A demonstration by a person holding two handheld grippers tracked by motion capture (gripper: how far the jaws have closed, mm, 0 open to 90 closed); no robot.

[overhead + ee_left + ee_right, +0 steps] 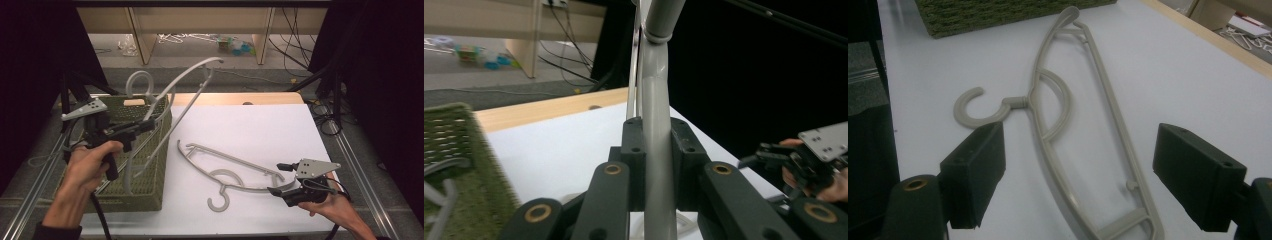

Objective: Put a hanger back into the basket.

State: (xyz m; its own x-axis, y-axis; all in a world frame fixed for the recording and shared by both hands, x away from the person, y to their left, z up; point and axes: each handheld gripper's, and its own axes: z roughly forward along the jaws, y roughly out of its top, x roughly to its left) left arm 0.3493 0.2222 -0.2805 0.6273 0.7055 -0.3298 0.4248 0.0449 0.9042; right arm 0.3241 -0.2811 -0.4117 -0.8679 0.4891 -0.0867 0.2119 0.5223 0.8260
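My left gripper [148, 123] is shut on the bar of a grey plastic hanger [190, 75], which is held tilted above the green woven basket [145, 192]; its hook [137, 80] curls over the basket's rim. In the left gripper view the jaws [656, 145] clamp that hanger's bar [655, 90]. A second grey hanger [230, 170] lies flat on the white mat. My right gripper [276, 178] stands open at that hanger's right end. In the right gripper view this hanger [1048, 115] runs between the spread jaws of the gripper [1078, 170], untouched.
The white mat [250, 125] covers a wooden table [240, 98]. The basket [998, 12] stands at the mat's left edge, with another hanger part [444, 200] inside it. Cables [300, 50] and shelf legs are behind the table. Black curtains flank both sides.
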